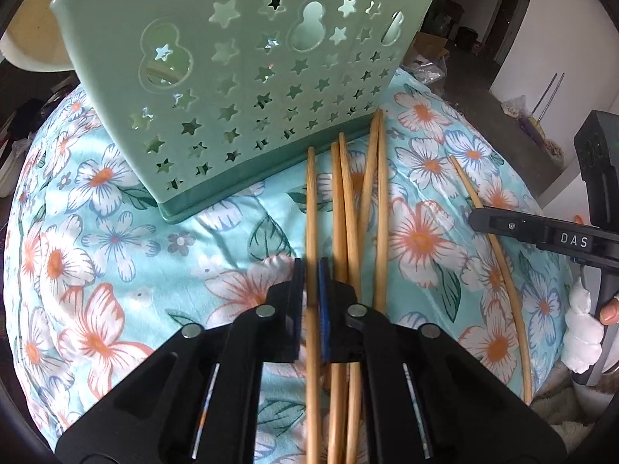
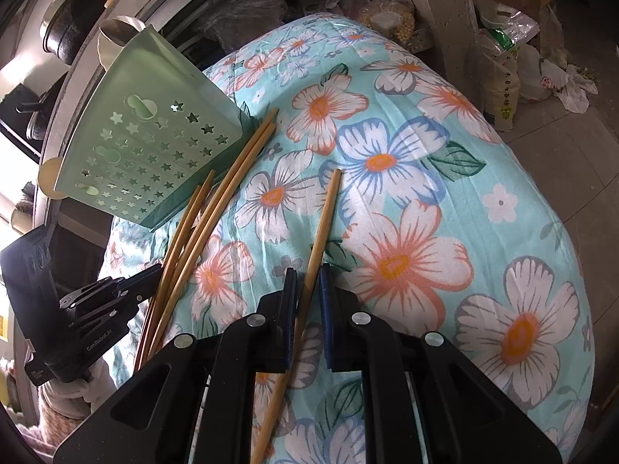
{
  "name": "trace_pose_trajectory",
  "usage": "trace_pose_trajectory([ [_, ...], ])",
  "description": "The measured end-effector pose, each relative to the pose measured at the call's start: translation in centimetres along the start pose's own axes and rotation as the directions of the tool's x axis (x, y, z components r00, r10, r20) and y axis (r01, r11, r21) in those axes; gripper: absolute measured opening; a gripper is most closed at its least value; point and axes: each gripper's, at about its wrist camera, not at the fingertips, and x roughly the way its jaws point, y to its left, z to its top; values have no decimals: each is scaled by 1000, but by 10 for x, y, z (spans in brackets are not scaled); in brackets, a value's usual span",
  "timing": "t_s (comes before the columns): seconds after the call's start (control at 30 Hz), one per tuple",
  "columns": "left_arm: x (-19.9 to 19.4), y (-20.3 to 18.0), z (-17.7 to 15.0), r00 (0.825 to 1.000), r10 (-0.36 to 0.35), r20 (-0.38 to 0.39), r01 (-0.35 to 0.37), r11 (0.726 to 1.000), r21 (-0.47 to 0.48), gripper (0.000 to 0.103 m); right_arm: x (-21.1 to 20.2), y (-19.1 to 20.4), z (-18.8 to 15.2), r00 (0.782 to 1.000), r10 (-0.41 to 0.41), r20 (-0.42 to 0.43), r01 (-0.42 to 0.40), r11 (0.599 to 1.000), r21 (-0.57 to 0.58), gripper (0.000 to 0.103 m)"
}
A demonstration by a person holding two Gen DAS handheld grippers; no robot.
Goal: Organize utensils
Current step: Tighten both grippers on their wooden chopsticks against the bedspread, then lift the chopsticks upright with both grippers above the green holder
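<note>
A pale green utensil holder [image 1: 232, 77] [image 2: 154, 143] with star-shaped holes stands on the flowered cloth. Several bamboo chopsticks [image 1: 348, 201] [image 2: 216, 201] lie bunched in front of it, tips toward its base. My left gripper [image 1: 312, 290] [image 2: 154, 274] is shut on the leftmost chopstick [image 1: 311, 201] of the bunch, which still lies on the cloth. One chopstick [image 1: 499, 247] [image 2: 325, 216] lies apart to the right. My right gripper [image 2: 308, 290] [image 1: 477, 216] straddles it, jaws narrowly open with a little gap on each side.
The flowered cloth [image 1: 116, 270] [image 2: 425, 193] covers a rounded, soft mound that drops off on all sides. Plastic bags and sacks [image 2: 503, 58] sit on the floor beyond it. Dark pots [image 2: 77, 11] and a pale bowl [image 1: 31, 46] stand behind the holder.
</note>
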Motion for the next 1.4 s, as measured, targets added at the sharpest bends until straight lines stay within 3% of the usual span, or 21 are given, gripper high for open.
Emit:
trace_pose_trajectory([
  [0.37, -21, 19, -19, 999, 39, -32, -40, 999, -25, 5, 0, 1, 0, 1000, 0, -3, 0, 1000, 2, 11],
  [0.53, -24, 29, -9, 1000, 9, -15, -9, 998, -56, 13, 1, -1, 6, 999, 26, -45, -26, 1000, 5, 16],
  [0.6, -21, 31, -2, 1000, 7, -19, -8, 999, -51, 13, 2, 0, 9, 997, 47, -63, -47, 999, 12, 25],
  [0.83, 0, 28, 19, 999, 14, -53, -15, 1000, -11, 13, 8, 13, 19, 998, -13, -66, 11, 999, -33, 28],
  [0.93, 9, 29, 22, 997, 21, -69, -23, 1000, -17, 12, 11, 11, 24, 998, -22, -59, 21, 1000, -15, 25],
  [1.07, 11, 26, 23, 998, 38, -59, -39, 999, -12, 7, 12, 6, 27, 998, -41, -48, 42, 999, 8, 11],
  [1.4, -21, 17, 19, 998, 45, 42, -44, 999, -17, 5, -5, 6, 29, 1000, 15, 1, -15, 999, 51, 9],
])
